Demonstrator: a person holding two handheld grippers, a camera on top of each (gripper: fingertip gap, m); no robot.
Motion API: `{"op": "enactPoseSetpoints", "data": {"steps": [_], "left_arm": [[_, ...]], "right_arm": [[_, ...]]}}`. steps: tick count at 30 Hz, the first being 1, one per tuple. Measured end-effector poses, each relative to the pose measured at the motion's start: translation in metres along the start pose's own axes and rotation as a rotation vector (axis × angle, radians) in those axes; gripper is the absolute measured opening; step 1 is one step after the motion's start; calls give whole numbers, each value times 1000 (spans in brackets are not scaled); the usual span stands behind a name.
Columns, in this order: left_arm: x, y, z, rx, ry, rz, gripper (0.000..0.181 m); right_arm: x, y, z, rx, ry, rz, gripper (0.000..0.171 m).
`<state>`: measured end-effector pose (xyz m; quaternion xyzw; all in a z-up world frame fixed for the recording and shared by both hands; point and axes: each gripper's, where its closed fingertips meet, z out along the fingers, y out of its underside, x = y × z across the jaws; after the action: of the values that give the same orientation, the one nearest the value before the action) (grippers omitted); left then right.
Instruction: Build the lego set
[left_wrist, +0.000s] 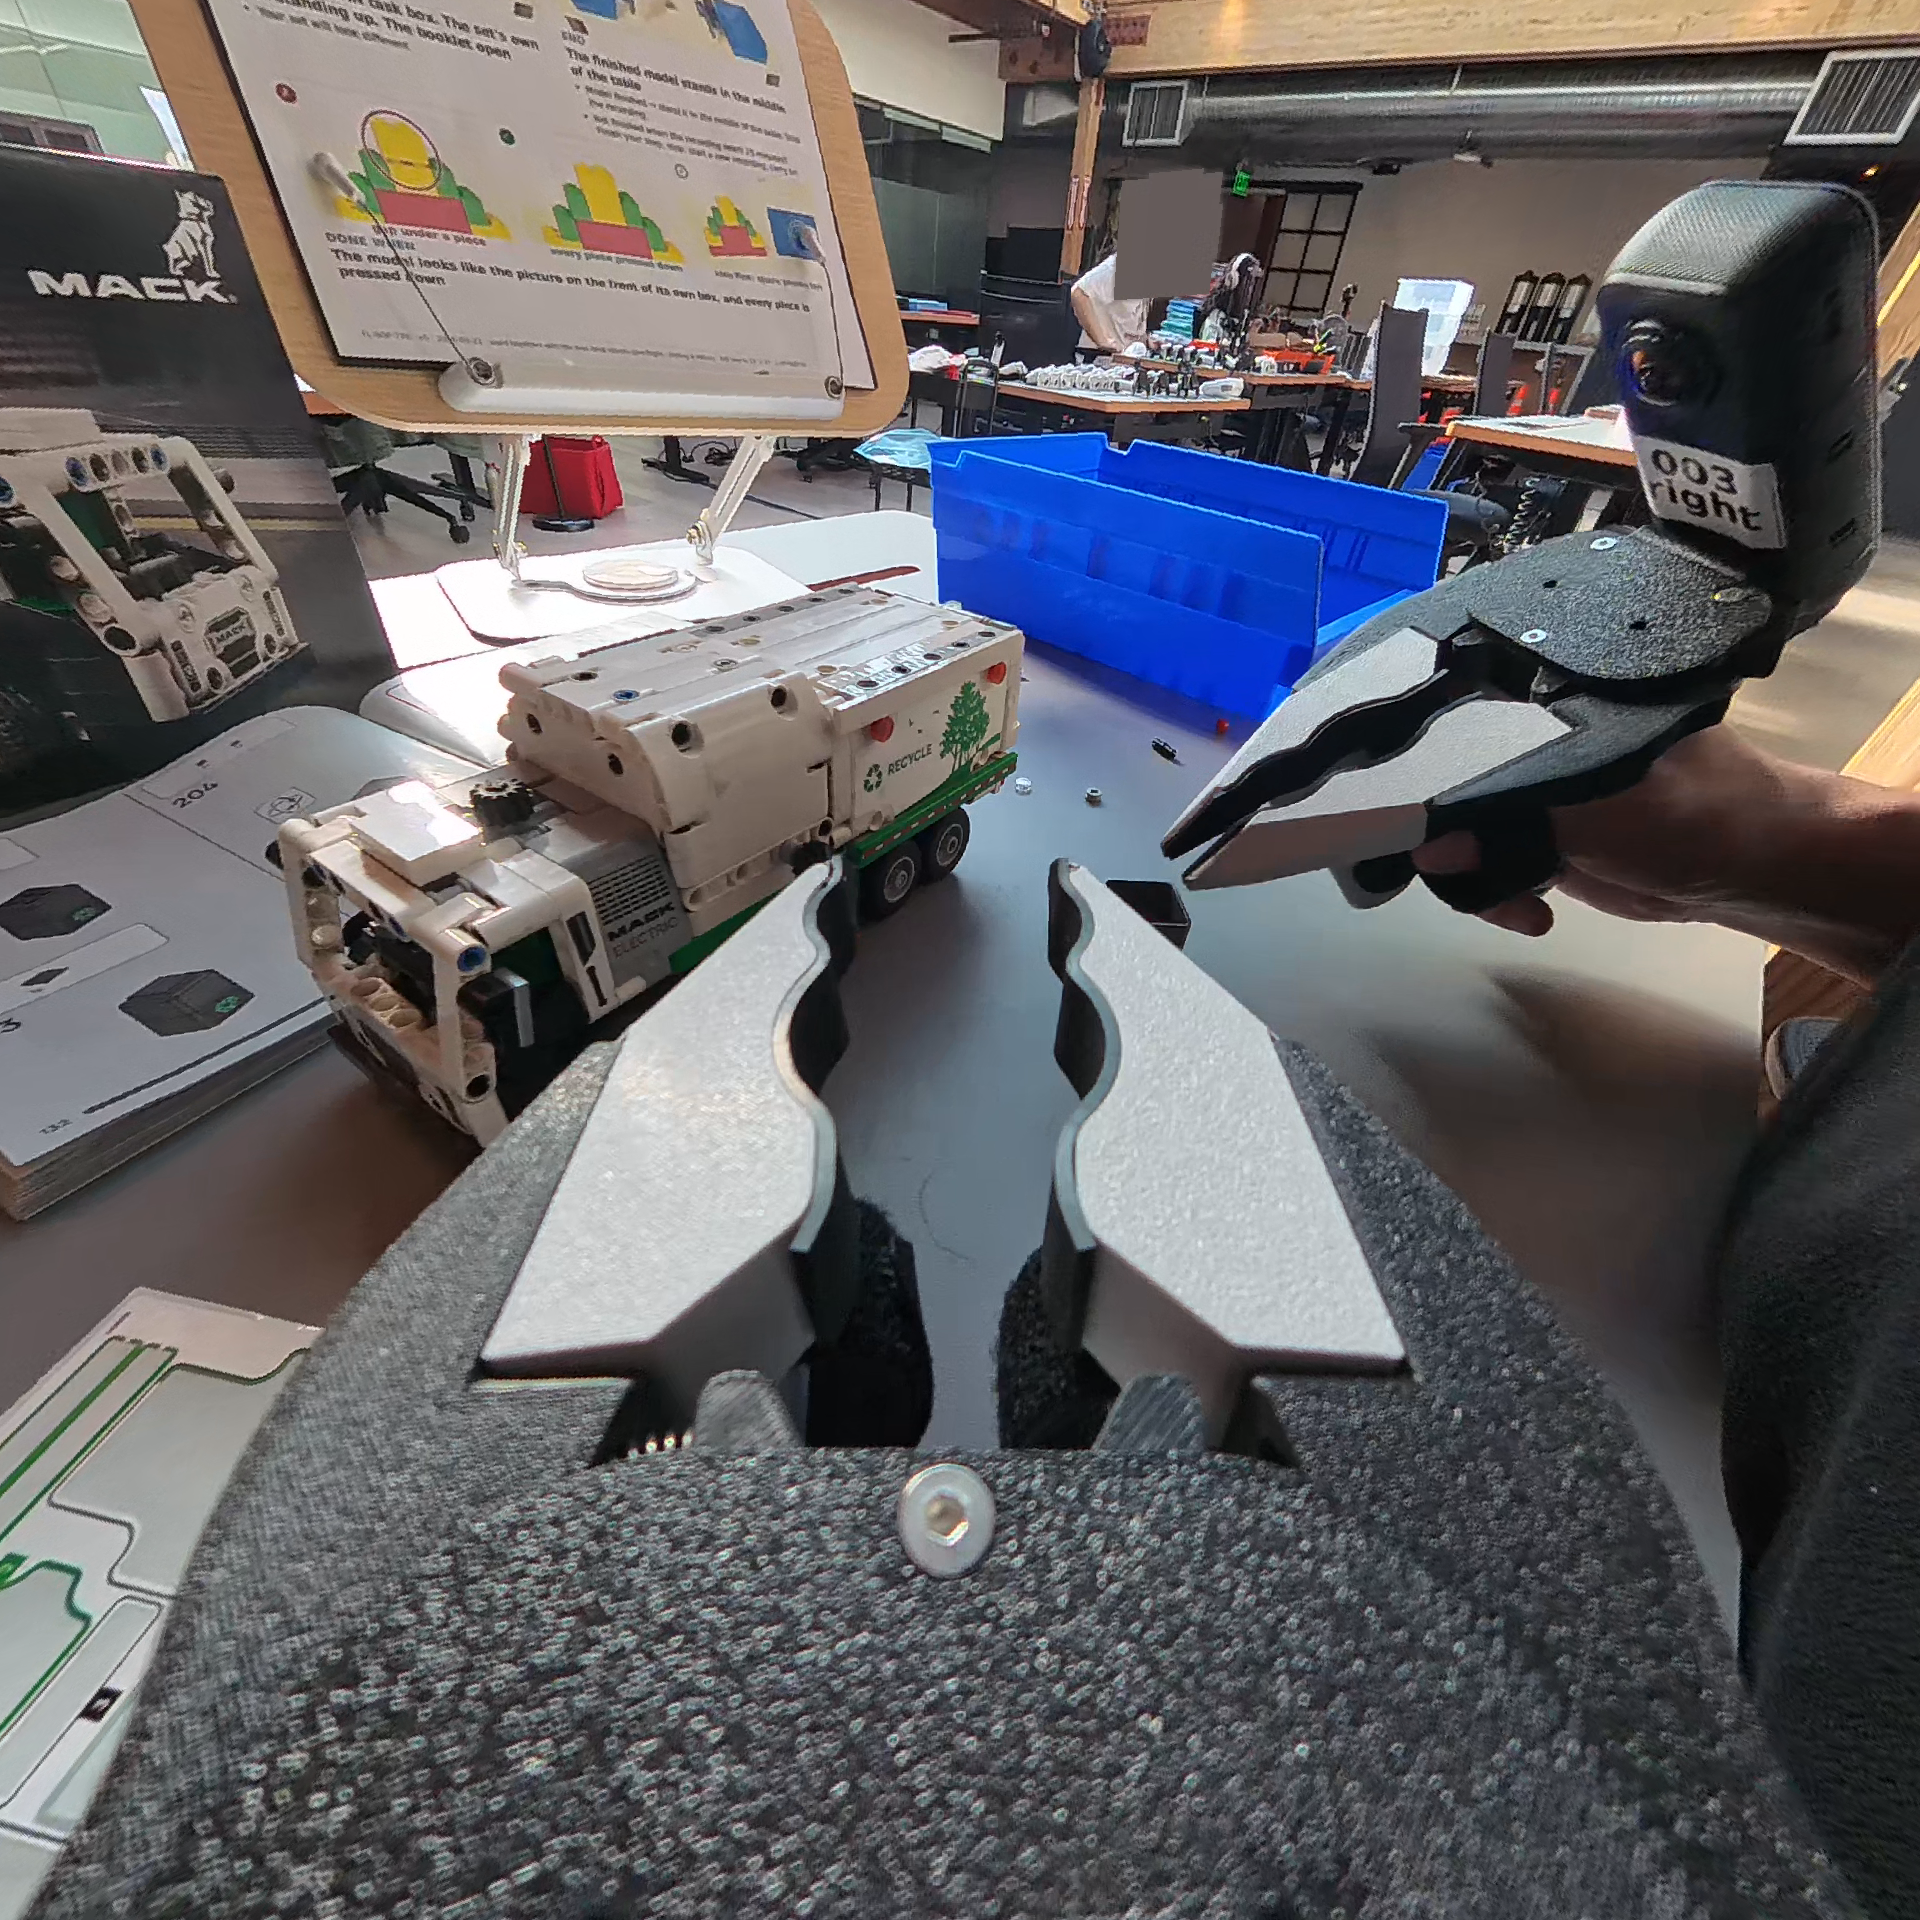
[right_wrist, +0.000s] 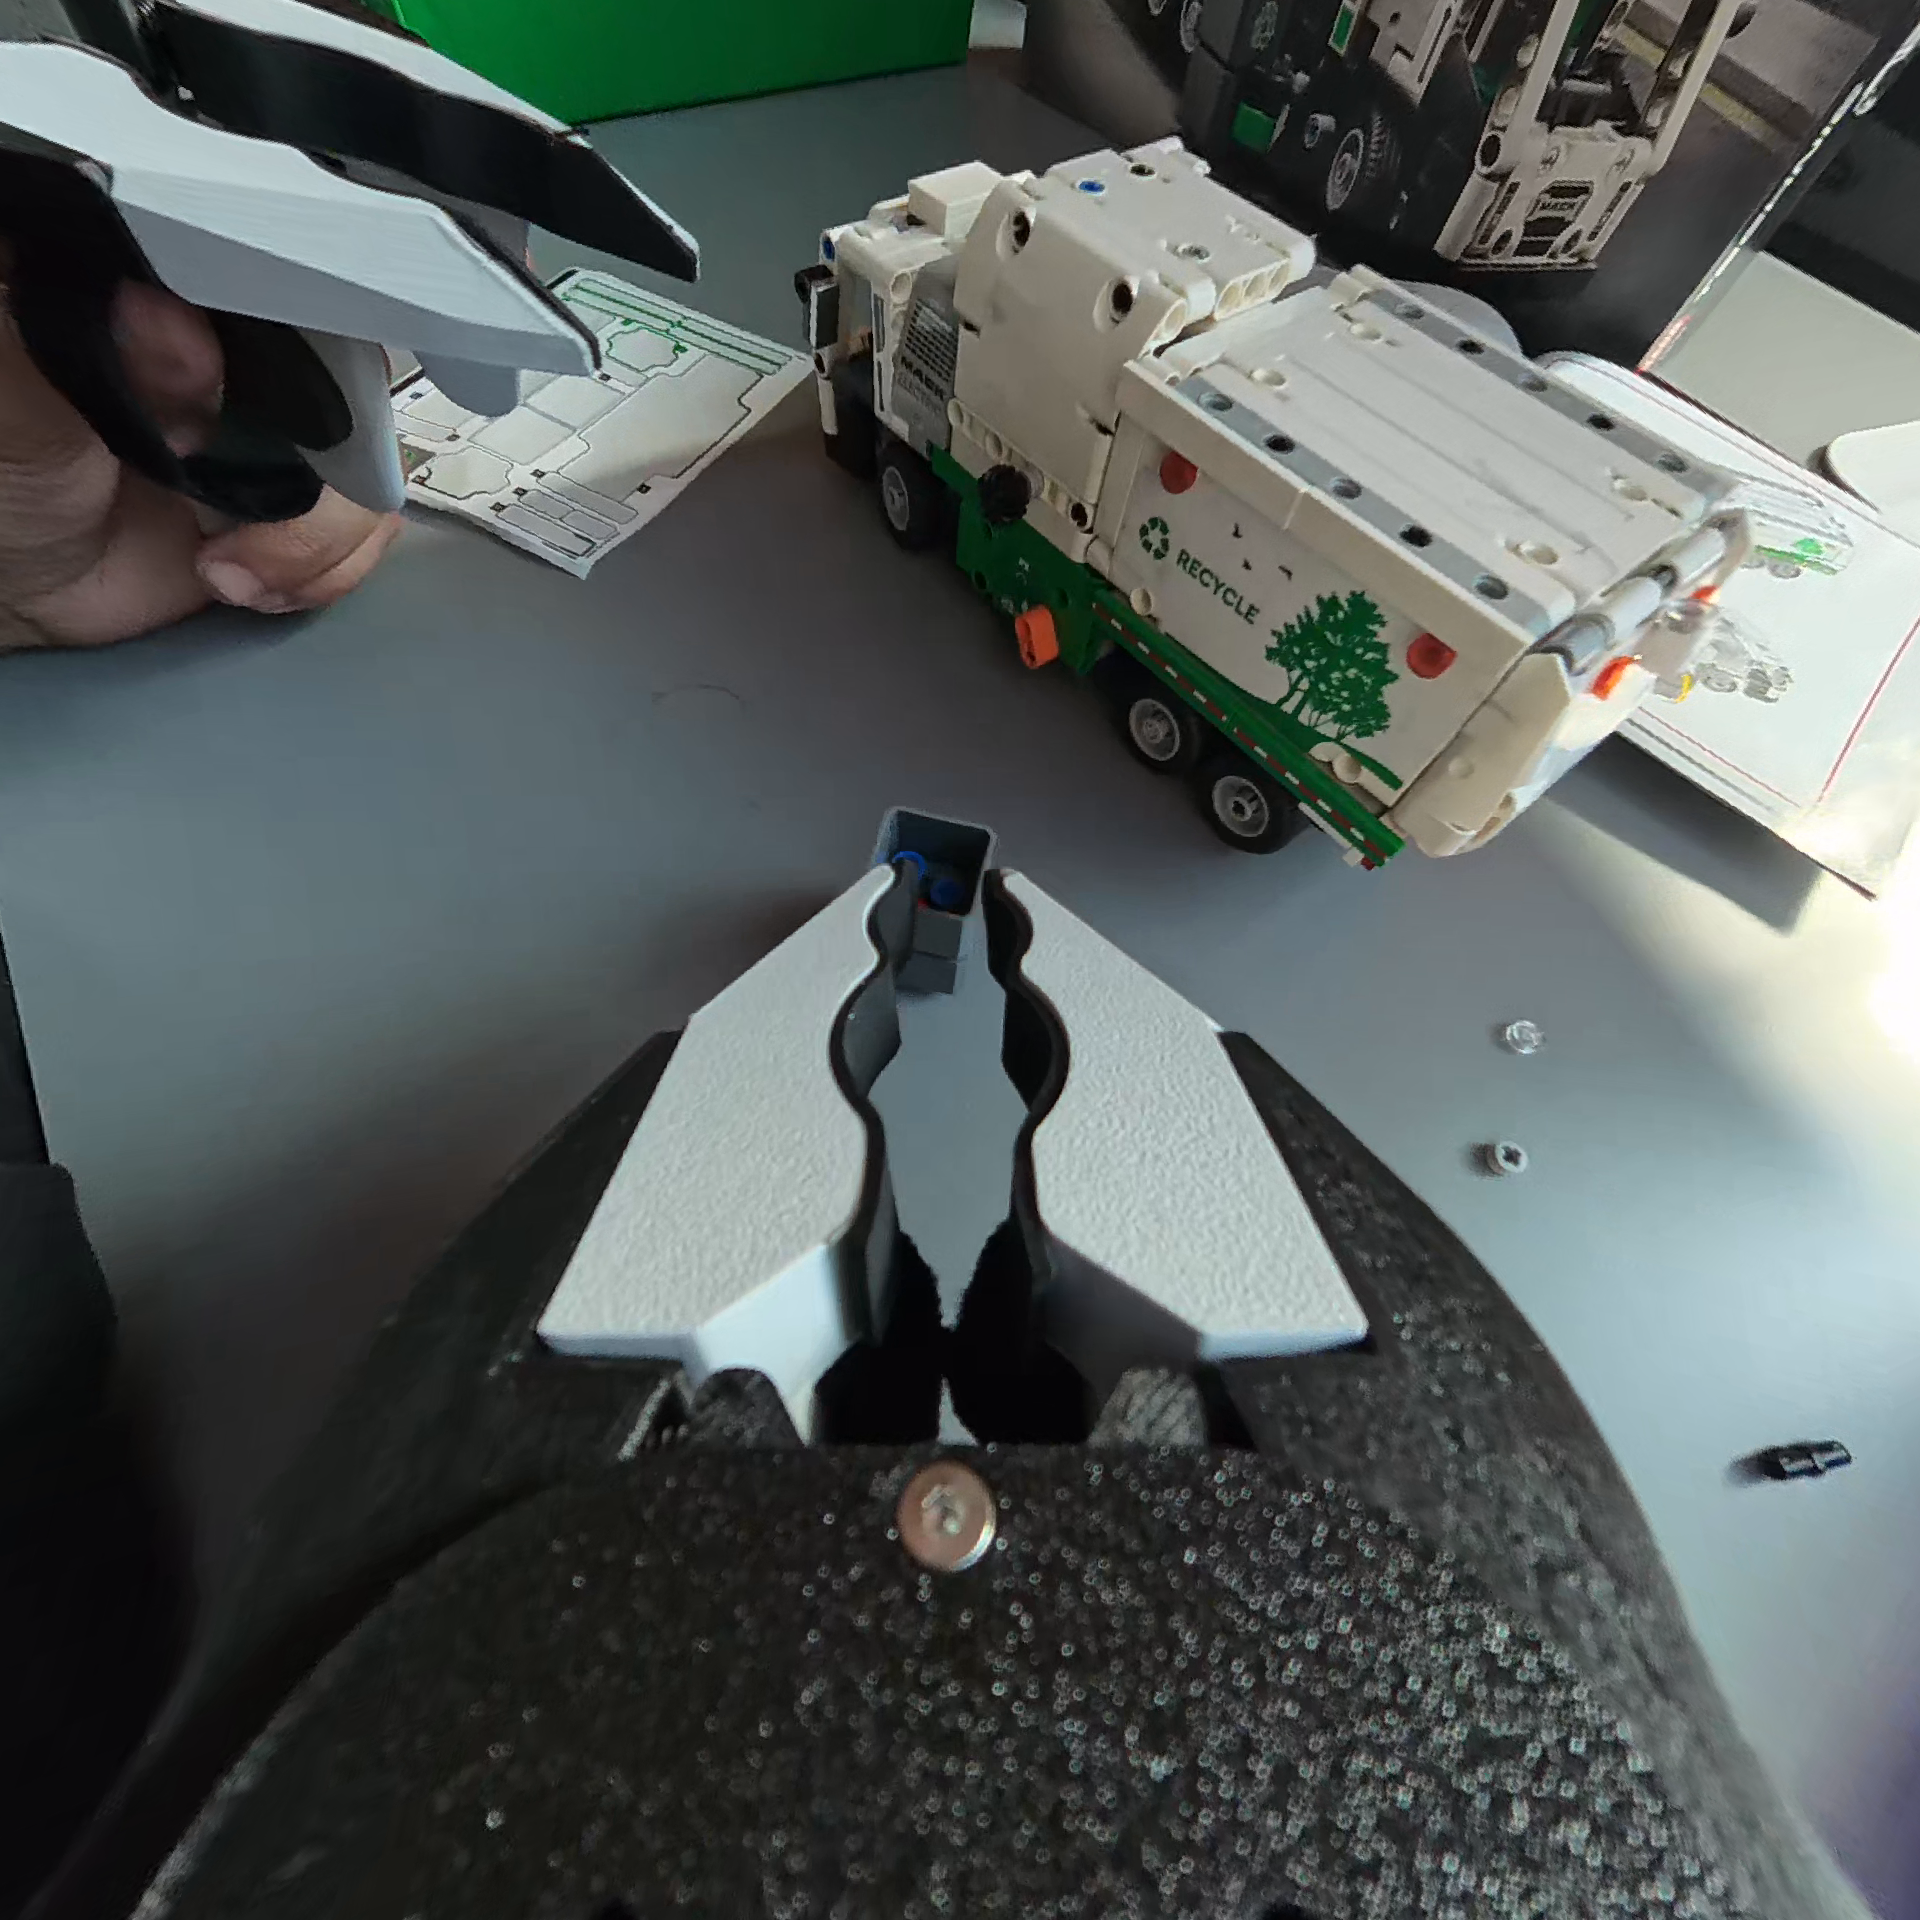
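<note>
grey right fingers (right_wrist: 940, 883) pinching small black bin (right_wrist: 935, 847); left fingers (left_wrist: 945, 883) parted, empty

A blue bin (left_wrist: 1184, 561) sits on the grey tabletop (left_wrist: 1299, 1039); a wooden document stand (left_wrist: 582, 208) rises behind it.

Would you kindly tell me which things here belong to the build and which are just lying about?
In the job: lego truck; small black bin; instruction booklet; sticker sheet; loose round piece.
Lying about: blue bin; set box; sheet stand.
</note>
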<state>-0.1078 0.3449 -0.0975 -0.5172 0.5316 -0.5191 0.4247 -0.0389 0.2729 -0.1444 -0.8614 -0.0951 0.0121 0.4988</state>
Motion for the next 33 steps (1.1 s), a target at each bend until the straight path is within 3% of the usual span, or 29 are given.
{"op": "enactPoseSetpoints", "data": {"steps": [4,10,15,28,33], "left_arm": [[0,1,0,-4,-2,1,35],[1,3,3,-21,4,0,34],[6,5,6,-37,23,25,34],[4,3,4,-23,15,19,33],[3,1,2,-6,11,15,33]], "right_arm": [[22,20,-29,-22,108,39,12],[95,111,-104,-205,455,198,15],[121,139,-133,-248,539,265,15],[115,138,-125,-254,448,263,6],[87,81,-90,-88,317,186,6]]}}
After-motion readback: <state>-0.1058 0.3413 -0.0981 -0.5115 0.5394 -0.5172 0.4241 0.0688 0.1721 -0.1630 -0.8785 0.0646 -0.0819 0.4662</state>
